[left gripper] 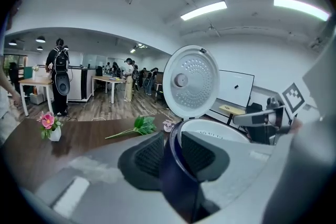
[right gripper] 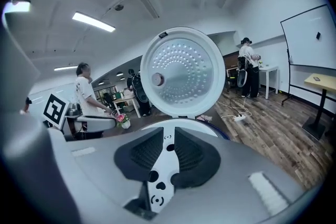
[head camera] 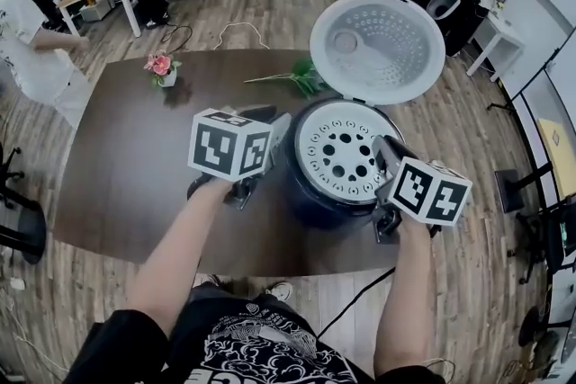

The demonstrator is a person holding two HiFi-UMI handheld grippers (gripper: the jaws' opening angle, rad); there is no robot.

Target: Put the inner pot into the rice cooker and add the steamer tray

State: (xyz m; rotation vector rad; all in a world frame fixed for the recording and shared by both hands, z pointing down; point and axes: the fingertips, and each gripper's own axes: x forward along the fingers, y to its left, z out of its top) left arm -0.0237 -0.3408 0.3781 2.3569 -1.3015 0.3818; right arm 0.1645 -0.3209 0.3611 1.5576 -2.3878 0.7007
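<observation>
Left gripper (left gripper: 169, 157) is pinched narrow on the dark blue rim of the rice cooker (head camera: 310, 198), one pad outside the wall and one inside. The right gripper (right gripper: 167, 157) is clamped just as narrow on the edge of the white, hole-punched steamer tray (head camera: 340, 153). That tray lies between the two grippers, looking level in the mouth of the cooker. The inner pot can't be seen under it, so I judge it's already in and the tray is as good as placed. What looks left is to check it sits flat, let go on both sides, and perhaps bring down the lid (head camera: 378, 45), which stands open beyond both grippers, past the tray. Now, room to move: the tray's edge lies close inside the cooker's rim, so there's little play sideways, and up and out is the clean way for each gripper. Off the left gripper's outer side the tabletop (head camera: 135, 148) runs bare, with a small flower pot (head camera: 162, 67) and a green sprig (head camera: 301, 78) well ahead of it. The right gripper sits close to the tabletop's right edge, with floor beyond, and the near edge lies just behind both.
</observation>
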